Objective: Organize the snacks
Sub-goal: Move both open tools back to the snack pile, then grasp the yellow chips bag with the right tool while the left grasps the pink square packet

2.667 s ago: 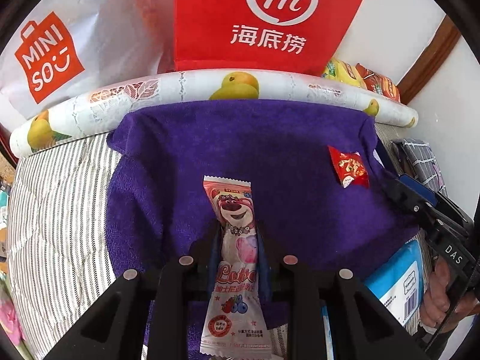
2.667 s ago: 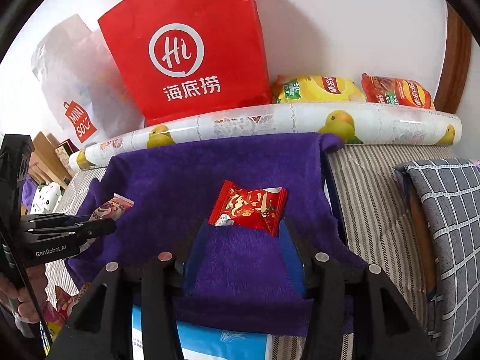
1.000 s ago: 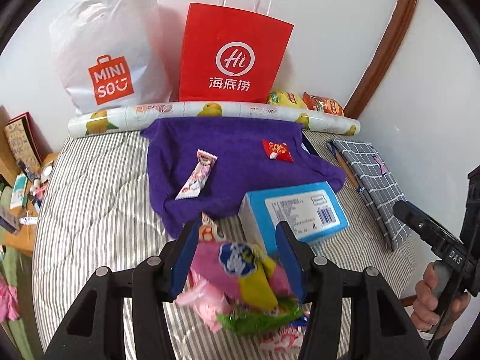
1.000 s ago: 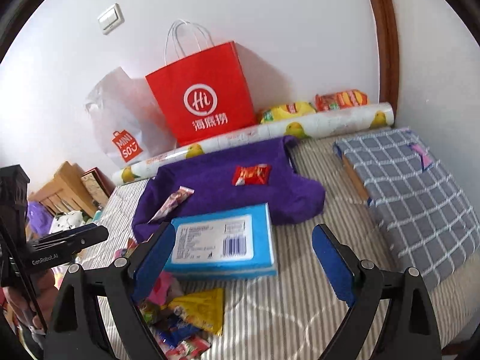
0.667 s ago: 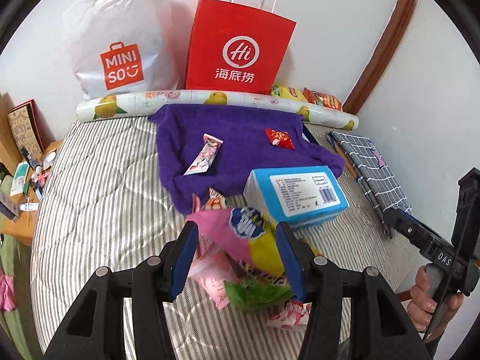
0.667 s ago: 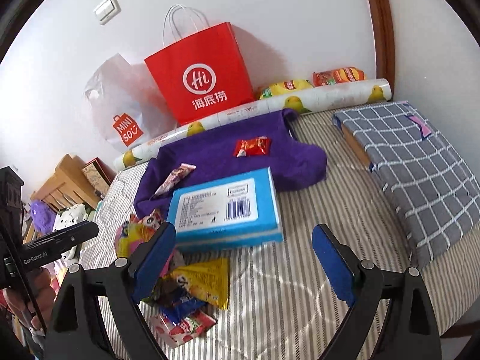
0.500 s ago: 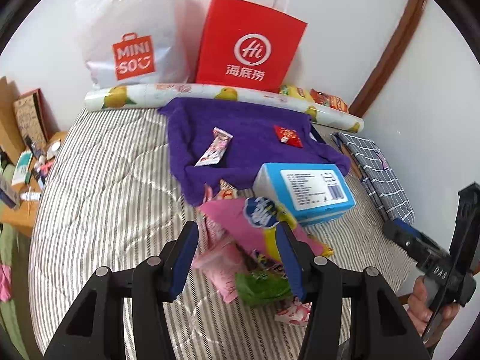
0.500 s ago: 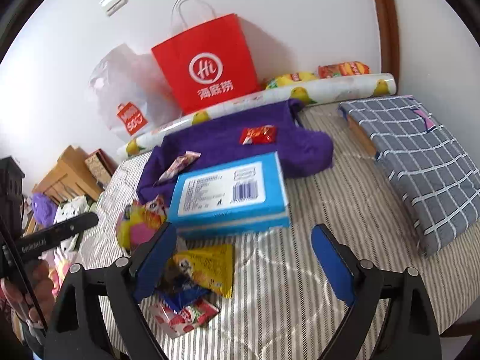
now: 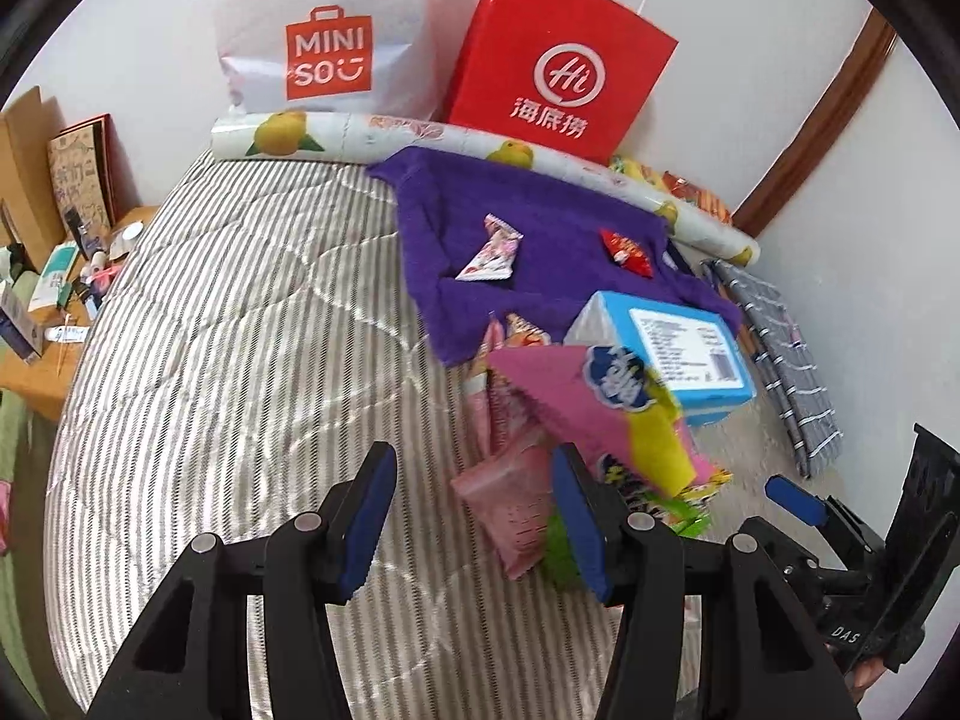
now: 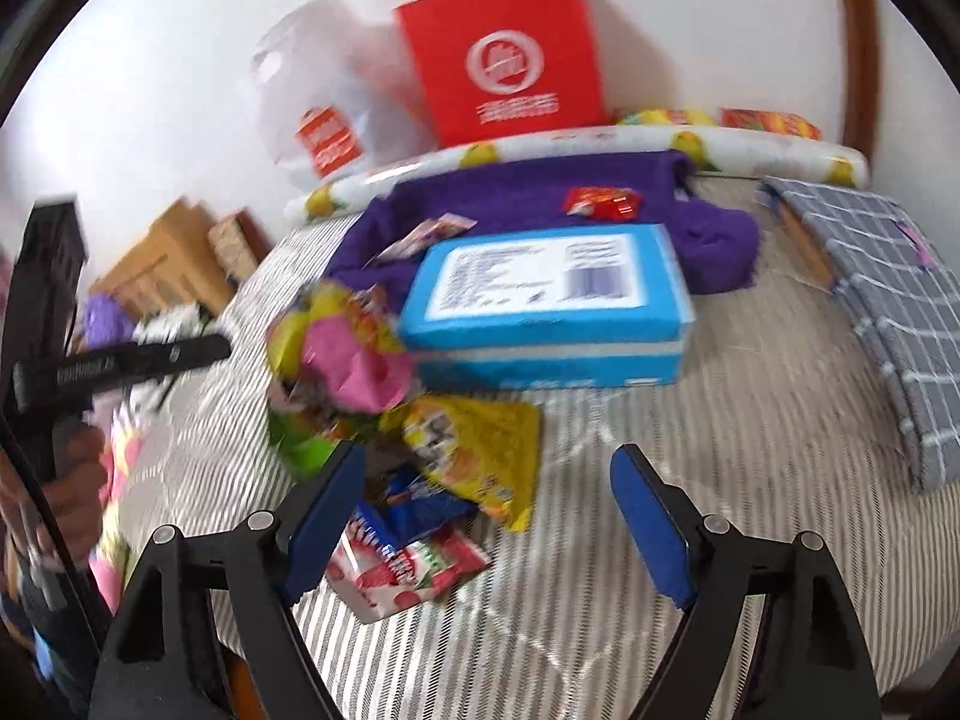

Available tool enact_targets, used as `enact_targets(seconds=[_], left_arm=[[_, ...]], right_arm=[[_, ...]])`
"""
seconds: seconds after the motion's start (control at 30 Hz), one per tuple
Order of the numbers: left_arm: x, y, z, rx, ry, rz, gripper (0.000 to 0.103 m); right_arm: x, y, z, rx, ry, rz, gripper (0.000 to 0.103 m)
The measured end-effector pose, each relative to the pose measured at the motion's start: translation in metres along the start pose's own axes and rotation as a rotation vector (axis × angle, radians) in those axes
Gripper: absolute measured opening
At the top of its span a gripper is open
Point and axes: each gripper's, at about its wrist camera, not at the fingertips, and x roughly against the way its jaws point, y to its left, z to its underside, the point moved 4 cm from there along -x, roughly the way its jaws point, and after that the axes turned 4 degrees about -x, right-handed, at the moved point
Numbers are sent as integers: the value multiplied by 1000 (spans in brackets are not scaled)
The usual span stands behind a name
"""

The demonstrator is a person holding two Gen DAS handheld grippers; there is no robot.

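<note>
Left gripper: jaws parted, nothing between the blue pads, held above the striped quilt with the snack pile just off its right finger. Right gripper: jaws spread wide, empty, hovering over the near edge of the same pile; this view is motion-blurred. The pile comprises a pink-and-yellow bag uppermost, a pale pink packet, a yellow packet, a blue wrapper and a red-and-white strawberry packet. A blue box lies touching the far side of the pile. Beyond the box, a purple towel bears two sorted snacks, well apart: a pink bear-print wafer and a small red packet. Behind the towel lie a fruit-print roll, a red paper bag and a white Miniso bag against the wall. A grey checked cushion lies on the right.
</note>
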Motion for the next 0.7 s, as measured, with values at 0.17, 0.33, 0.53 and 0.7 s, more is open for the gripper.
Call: enact_targets(seconds=[0.17,0.33,0.53,0.7], left_arm=[[-1,9,2,2,4,-16,51],[-6,20,6,20,21,-20,51],[-13,22,12,8,36,-10,52],[-19,17,19,5,48,17,52]], right_arm=[[-22,12,4,53,47,-7,79],[-45,19,1,101,79,31,79],[-73,23,1,144,117,52,79],[-68,21,-1,150,68,23,66]])
